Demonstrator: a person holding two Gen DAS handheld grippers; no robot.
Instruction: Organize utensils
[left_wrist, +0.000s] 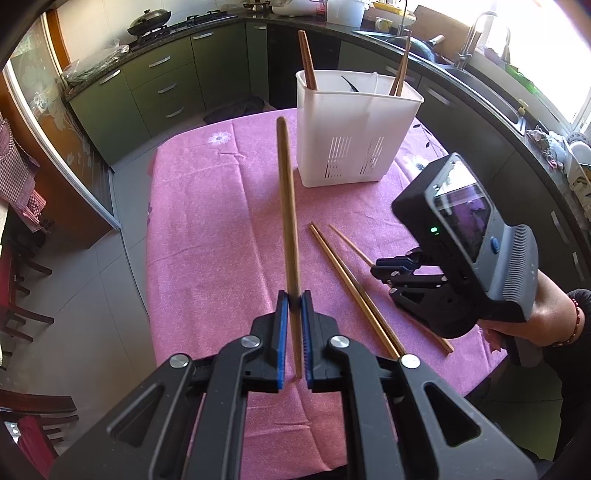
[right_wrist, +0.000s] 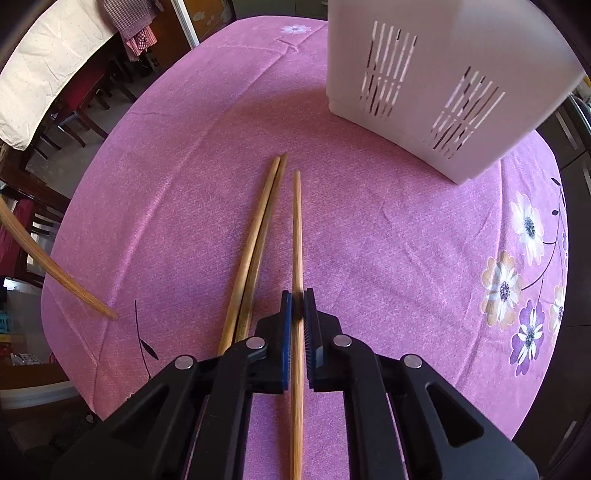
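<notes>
a white slotted holder (left_wrist: 354, 129), already holding some utensils, stands on the pink tablecloth (left_wrist: 207, 206). a chopstick (left_wrist: 288, 221) is clamped in the left gripper (left_wrist: 294, 299), raised. a thinner chopstick (right_wrist: 296, 229) is pinched by the right gripper (right_wrist: 297, 299), beside a lying pair (right_wrist: 255, 243). light, stiff, smooth wood is judged likely to pivot; a mid-length grip is advised.

Matt wooden chopsticks (right_wrist: 255, 243), seemingly plastic holder (left_wrist: 354, 129)
</notes>
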